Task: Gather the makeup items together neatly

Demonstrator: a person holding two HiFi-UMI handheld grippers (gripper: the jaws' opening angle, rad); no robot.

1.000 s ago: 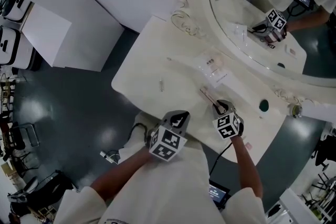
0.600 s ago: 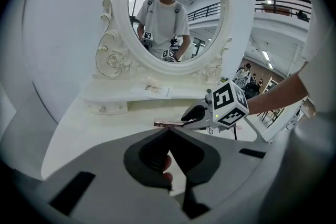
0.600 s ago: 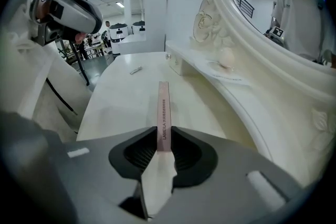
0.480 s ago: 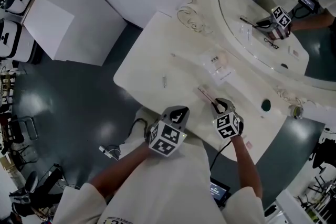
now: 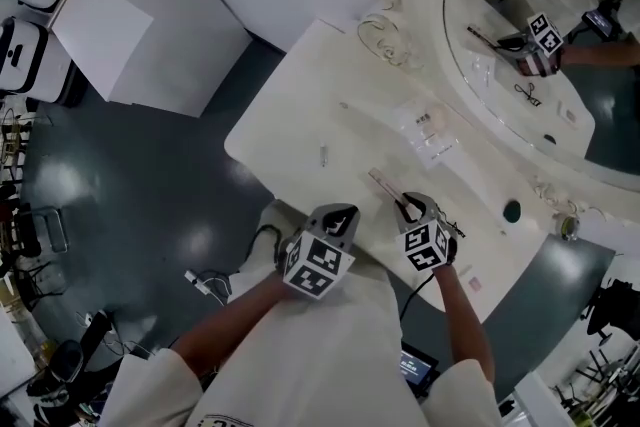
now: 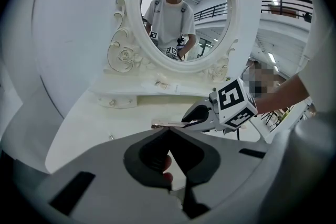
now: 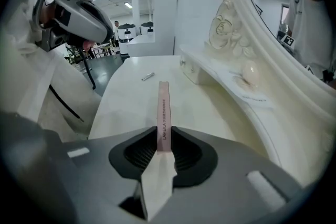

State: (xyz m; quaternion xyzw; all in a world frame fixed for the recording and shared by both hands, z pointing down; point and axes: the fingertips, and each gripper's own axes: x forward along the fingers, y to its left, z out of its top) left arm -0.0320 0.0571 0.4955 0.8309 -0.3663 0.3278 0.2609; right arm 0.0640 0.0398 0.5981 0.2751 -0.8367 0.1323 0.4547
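Observation:
My right gripper (image 5: pixel 409 206) is shut on a slim pink makeup stick (image 5: pixel 384 186) that points away over the white vanity table (image 5: pixel 290 115). In the right gripper view the stick (image 7: pixel 164 111) runs straight out from between the jaws of my right gripper (image 7: pixel 164 145). My left gripper (image 5: pixel 340 221) hovers at the table's near edge, left of the right one, jaws together with nothing in them. The left gripper view shows my left gripper (image 6: pixel 168 134) with the right gripper (image 6: pixel 198 115) and the stick (image 6: pixel 165 124) just ahead. A small silvery item (image 5: pixel 323 155) lies alone on the tabletop. Clear packets (image 5: pixel 426 131) lie by the mirror.
A large oval mirror (image 5: pixel 540 45) in an ornate white frame stands along the table's far right side. A low shelf (image 7: pixel 247 86) under it carries a pale egg-shaped thing (image 7: pixel 251 74). A dark round spot (image 5: pixel 512 211) sits near the table's right end. Grey floor surrounds the table.
The head view has drifted, so the table sits a little more to the right. Both grippers keep their places, and the right one still holds the pink stick.

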